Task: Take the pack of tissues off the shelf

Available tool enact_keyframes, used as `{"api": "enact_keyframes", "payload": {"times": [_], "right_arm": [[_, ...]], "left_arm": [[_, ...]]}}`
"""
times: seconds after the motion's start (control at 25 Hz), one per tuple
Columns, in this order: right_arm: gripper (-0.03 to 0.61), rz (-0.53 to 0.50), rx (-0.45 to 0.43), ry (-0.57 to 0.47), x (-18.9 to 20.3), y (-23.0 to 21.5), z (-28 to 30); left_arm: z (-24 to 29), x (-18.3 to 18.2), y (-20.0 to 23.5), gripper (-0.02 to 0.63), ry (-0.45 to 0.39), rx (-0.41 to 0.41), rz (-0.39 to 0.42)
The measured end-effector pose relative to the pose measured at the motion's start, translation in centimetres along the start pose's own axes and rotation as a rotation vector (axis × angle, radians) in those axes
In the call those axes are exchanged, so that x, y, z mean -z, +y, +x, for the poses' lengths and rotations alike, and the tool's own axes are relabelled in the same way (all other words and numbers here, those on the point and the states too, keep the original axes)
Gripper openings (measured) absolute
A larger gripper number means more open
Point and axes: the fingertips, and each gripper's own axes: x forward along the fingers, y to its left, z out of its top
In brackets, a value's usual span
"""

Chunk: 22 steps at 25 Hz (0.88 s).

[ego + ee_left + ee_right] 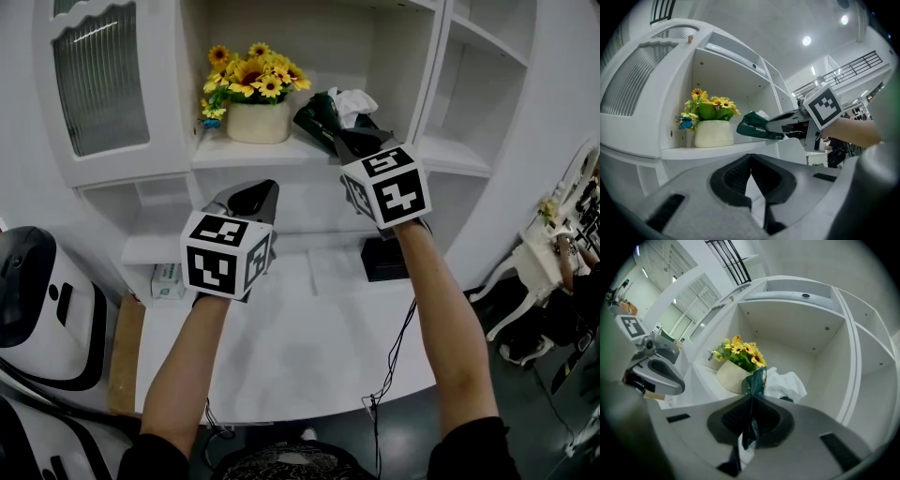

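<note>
The left gripper is held level above the bench and below the shelf. Its jaws are together with nothing between them. On the shelf, the flower pot stands at the left. Just beside it on the right lies the pack of tissues, dark green with white tissue protruding, not yet lifted clear. The right gripper reaches level to the shelf, forearm extended, jaws clamped on the pack's near edge. Status: grasp made; withdrawal from the shelf remains.
</note>
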Motion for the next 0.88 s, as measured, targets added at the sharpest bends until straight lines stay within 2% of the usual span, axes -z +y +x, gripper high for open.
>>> {"api": "enact_keyframes", "payload": {"times": [0.36,0.88], "right_arm": [[0.009,0.064,0.101,-0.081,-1.2,-0.5,-2.9],[0.008,0.142,0.204,-0.141,-1.7,1.0,-9.2]], "left_arm": [[-1.5,0.2,-0.6,0.006,0.002,0.023,-0.002],[-3.9,0.8,-3.7,0.007,0.001,0.113,-0.003]]}}
